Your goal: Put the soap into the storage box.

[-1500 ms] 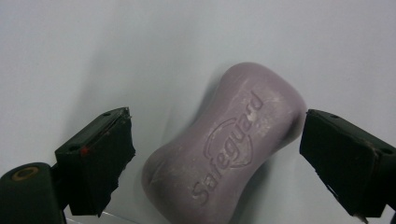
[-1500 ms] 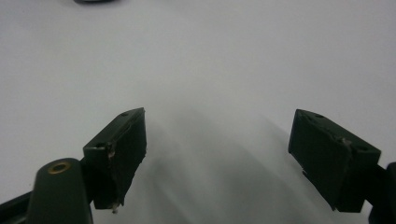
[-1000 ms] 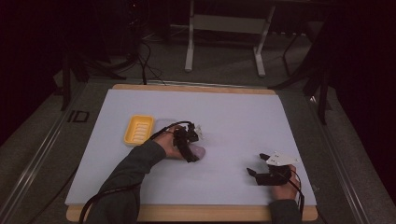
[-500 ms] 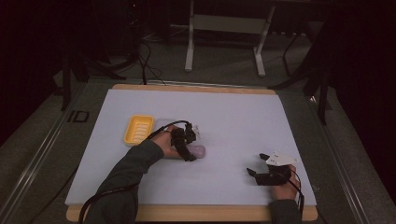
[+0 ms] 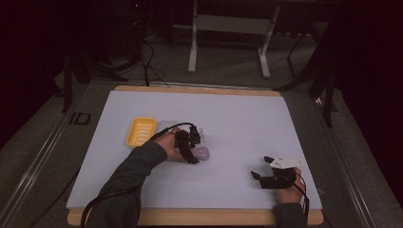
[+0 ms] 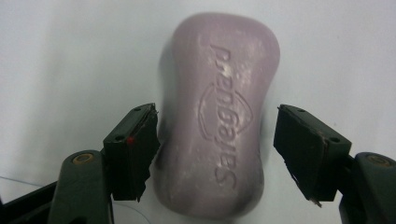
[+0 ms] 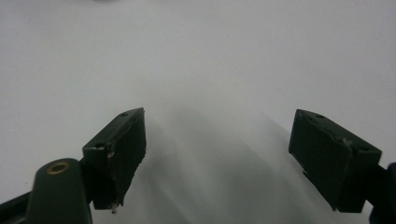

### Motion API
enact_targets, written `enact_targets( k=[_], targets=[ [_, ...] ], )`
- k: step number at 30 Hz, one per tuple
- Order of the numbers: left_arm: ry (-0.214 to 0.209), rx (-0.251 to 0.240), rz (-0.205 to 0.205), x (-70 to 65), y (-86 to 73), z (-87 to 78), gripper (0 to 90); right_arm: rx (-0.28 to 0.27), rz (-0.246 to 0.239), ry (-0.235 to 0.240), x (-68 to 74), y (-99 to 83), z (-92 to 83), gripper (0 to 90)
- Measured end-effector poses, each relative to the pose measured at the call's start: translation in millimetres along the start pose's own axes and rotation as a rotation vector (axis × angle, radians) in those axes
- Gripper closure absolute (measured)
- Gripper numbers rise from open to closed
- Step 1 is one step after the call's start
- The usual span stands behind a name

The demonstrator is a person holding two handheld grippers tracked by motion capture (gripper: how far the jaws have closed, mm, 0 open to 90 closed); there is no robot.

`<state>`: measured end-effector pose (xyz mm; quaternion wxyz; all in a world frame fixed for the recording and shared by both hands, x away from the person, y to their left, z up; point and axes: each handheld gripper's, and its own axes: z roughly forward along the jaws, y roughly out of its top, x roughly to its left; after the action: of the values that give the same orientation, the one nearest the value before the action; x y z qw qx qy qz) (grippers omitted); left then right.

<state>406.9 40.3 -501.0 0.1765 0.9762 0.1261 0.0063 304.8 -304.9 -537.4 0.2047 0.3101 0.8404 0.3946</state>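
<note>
Your left tongs (image 6: 212, 154) have just been closing astride the pale purple soap bar (image 6: 217, 116), flat on the counter (image 5: 237, 118), right pad still apart; yellow ridged soap dish (image 5: 141, 132) at ten o'clock; right tongs (image 7: 217, 158) gape empty

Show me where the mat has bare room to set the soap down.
The white mat is bare along its far side, past the yellow soap dish, and across the middle between the purple soap bar and the right tongs. It is crowded near the dish, where the left tongs straddle the soap.
</note>
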Motion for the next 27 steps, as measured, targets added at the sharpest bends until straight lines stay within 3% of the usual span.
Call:
enact_targets(
  k=[3,11,27],
  targets=[
    [0.026,0.015,0.002,-0.3,4.0,2.5,29.8,0.001,0.000,0.000,0.0,0.0,0.1,18.7],
    [0.037,0.053,0.016,-1.9,10.7,5.8,32.6,0.003,-0.005,0.000,0.1,0.1,0.1,18.6],
    [0.028,0.059,-0.050,3.8,13.5,6.0,42.4,0.006,-0.006,0.000,0.2,0.2,0.6,18.5]
  ],
)
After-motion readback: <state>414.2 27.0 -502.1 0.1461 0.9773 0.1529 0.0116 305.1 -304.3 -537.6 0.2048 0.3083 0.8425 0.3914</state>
